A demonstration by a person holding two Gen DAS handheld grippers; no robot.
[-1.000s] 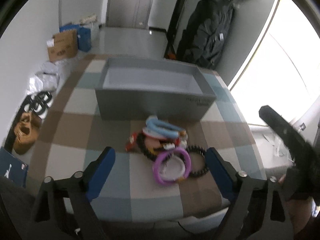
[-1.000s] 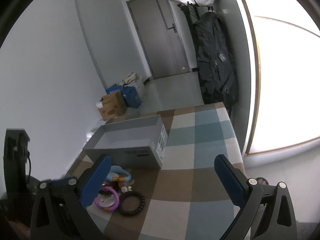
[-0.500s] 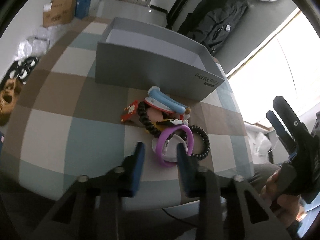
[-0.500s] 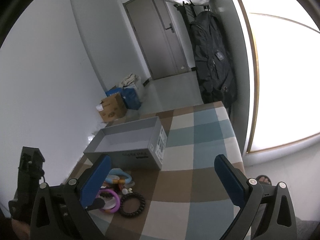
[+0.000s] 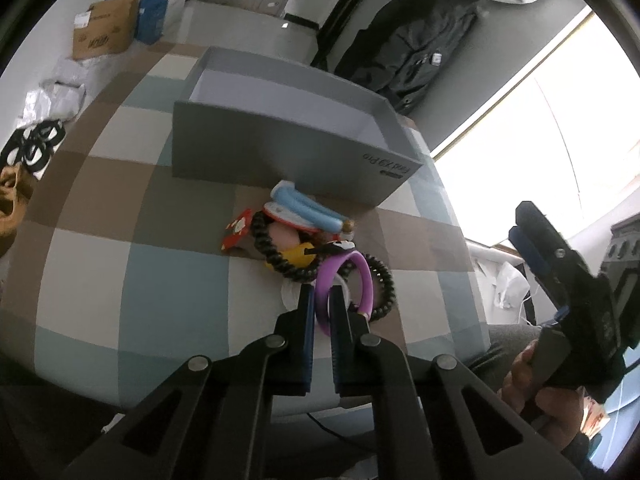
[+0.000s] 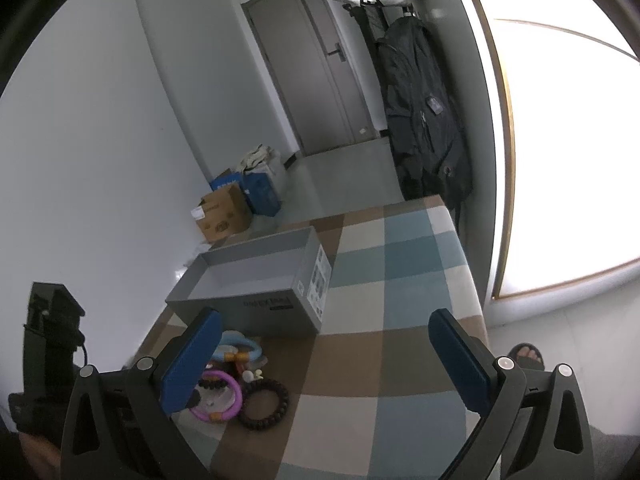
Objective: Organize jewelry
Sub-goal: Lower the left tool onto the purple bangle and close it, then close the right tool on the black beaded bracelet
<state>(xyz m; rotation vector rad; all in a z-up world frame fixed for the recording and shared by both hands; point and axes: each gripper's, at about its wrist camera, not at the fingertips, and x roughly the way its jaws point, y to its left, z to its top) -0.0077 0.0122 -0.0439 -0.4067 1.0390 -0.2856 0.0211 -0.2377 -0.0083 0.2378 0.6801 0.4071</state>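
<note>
Left gripper [image 5: 321, 300] pinched on purple bangle's [image 5: 362, 280] near rim, near side of pile before box [image 5: 280, 160]. Probably light, stiff, slick; best gripped across band. Right gripper [image 6: 324, 364] wide open, empty.

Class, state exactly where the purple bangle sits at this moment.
In the left wrist view, the purple bangle lies at the near edge of the jewelry pile, in front of the gray box, its rim between the left gripper's closed fingers.
</note>
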